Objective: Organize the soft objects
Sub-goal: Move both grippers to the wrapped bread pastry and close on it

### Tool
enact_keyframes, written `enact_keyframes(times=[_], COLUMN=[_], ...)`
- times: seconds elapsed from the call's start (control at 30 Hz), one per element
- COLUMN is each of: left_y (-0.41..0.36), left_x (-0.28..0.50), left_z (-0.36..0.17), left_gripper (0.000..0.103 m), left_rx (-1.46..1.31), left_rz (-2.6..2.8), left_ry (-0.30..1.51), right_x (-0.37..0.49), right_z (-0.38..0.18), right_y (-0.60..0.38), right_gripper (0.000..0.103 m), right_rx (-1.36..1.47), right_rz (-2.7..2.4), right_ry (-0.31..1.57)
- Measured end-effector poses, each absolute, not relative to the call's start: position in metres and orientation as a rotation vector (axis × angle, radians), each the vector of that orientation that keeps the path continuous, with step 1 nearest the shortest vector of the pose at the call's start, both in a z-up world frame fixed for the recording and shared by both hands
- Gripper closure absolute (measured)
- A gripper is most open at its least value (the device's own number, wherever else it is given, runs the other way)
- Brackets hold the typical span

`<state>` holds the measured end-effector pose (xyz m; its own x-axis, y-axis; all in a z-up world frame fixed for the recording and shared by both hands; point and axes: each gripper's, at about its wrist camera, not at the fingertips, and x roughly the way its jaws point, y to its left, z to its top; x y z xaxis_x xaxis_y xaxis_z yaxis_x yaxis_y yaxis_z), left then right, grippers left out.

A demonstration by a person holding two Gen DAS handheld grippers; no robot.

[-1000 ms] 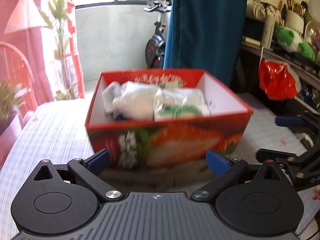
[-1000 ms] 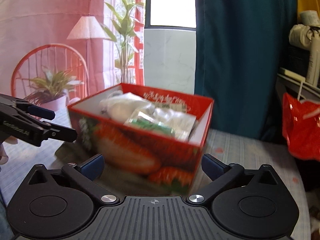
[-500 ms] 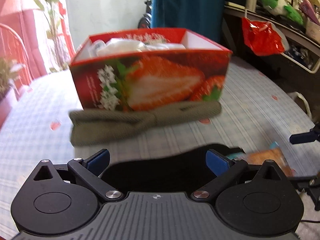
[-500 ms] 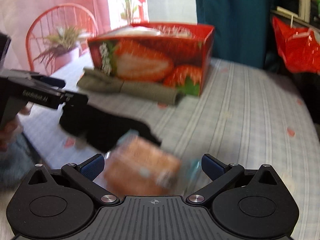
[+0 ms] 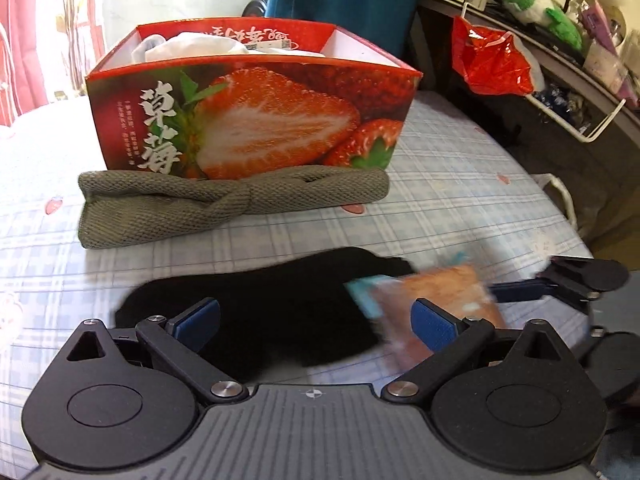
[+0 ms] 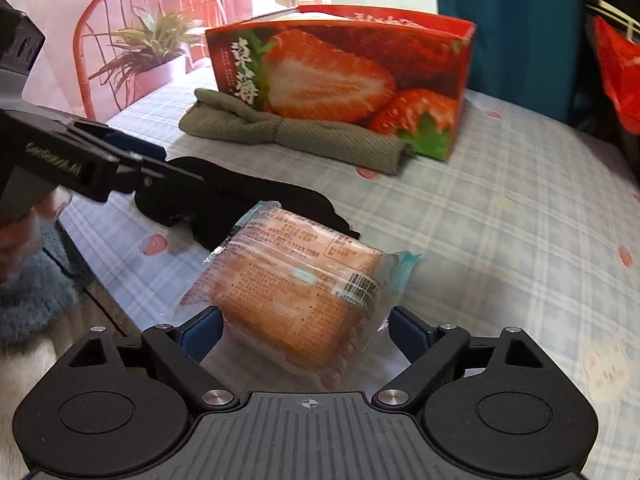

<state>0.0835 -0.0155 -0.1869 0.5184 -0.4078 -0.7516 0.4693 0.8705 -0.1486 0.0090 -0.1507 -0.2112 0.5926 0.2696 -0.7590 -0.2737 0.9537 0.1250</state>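
Bread packet [image 6: 304, 296], sealed in clear wrap, sits low centre of the right wrist view, between the blue pads of the right claw [image 6: 306, 330]. That claw's jaws are closing around it but the pads do not seem to press yet; left pad looks just touching the wrap, right pad beside the crimped edge. For a good grip the pads should likely land on the loaf body, not on the loose film, and squeeze gently since the bread will squash and the wrap may slip.

Left claw [image 5: 316, 320] hangs with jaws wide apart over the black cloth [image 5: 264, 308], lower centre of the left wrist view; nothing between its pads is gripped. Black cloth lies flat on the checked counter [image 5: 460, 208], partly under the packet's far end, so lifting the packet may drag it.

Strawberry box [image 5: 252, 116], upper centre, already holds white soft items [image 5: 192, 46]; free room shows at its right end. Olive knit cloth [image 5: 224, 204] is rolled against the box's front wall, touching it, still out on the counter. Judged target is the box; the front wall is tall, so the packet needs to clear the rim. Left claw arm [image 6: 92, 164] crosses mid left of the right view, near the packet's path.

Red bag [image 5: 492, 60] and plush toy [image 5: 536, 4] upper right, well apart. Chair and plant [image 6: 152, 52] upper left.
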Motion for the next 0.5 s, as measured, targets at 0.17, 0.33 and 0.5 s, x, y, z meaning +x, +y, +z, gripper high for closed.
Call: enact_keyframes(times=[0.17, 0.33, 0.5], left_y=[-0.013, 0.0, 0.014], left_x=[0.087, 0.095, 0.098], left_z=[-0.193, -0.204, -0.215], left_gripper=[0.019, 0.035, 0.036], left_rx=[0.032, -0.058, -0.16], left_rz=[-0.55, -0.533, -0.537], left_ry=[0.918, 0.955, 0.971], right_x=[0.03, 0.038, 0.043], right_z=[-0.214, -0.216, -0.217], right_y=[-0.131, -0.108, -0.095], right_gripper=[0.023, 0.026, 0.027], right_rx=[-0.003, -0.046, -0.052], right_rz=[0.339, 0.385, 0.419], right_ry=[0.849, 0.815, 0.791])
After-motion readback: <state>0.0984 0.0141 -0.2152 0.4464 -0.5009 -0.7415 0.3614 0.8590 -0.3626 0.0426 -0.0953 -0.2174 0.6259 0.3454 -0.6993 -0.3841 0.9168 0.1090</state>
